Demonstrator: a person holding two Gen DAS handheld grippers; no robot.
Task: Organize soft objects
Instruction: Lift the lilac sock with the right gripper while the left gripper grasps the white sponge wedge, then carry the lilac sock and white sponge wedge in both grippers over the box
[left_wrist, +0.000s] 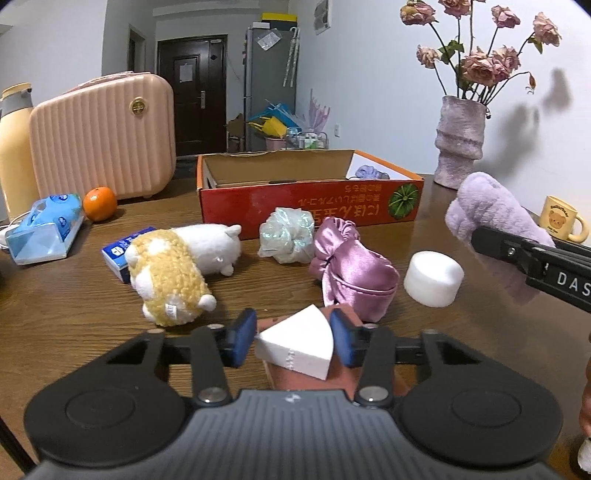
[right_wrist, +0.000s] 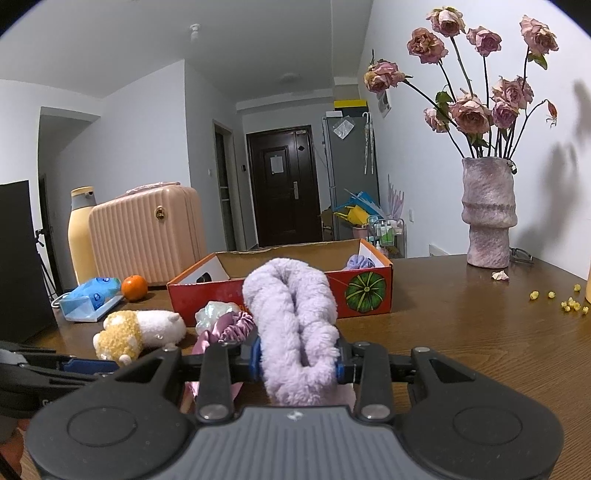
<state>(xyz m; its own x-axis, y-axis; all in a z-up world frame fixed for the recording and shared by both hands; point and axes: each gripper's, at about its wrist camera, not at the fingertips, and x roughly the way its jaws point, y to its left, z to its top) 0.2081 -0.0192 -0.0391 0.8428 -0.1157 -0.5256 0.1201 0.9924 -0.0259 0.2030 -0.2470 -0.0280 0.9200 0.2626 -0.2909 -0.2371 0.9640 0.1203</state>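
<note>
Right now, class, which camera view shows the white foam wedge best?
The left wrist view: the white foam wedge sits close and unobstructed between the blue pads of the left claw, which touch its sides. The right wrist view shows none of it; the fuzzy purple cloth fills that foreground.

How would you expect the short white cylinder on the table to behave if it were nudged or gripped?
The white cylinder looks like foam, so probably light and easily shoved. It stands on a flat end, squat, so it should slide rather than tip; on its side it could roll. Its matte surface suggests a tool would grip it without slipping, perhaps denting it.
</note>
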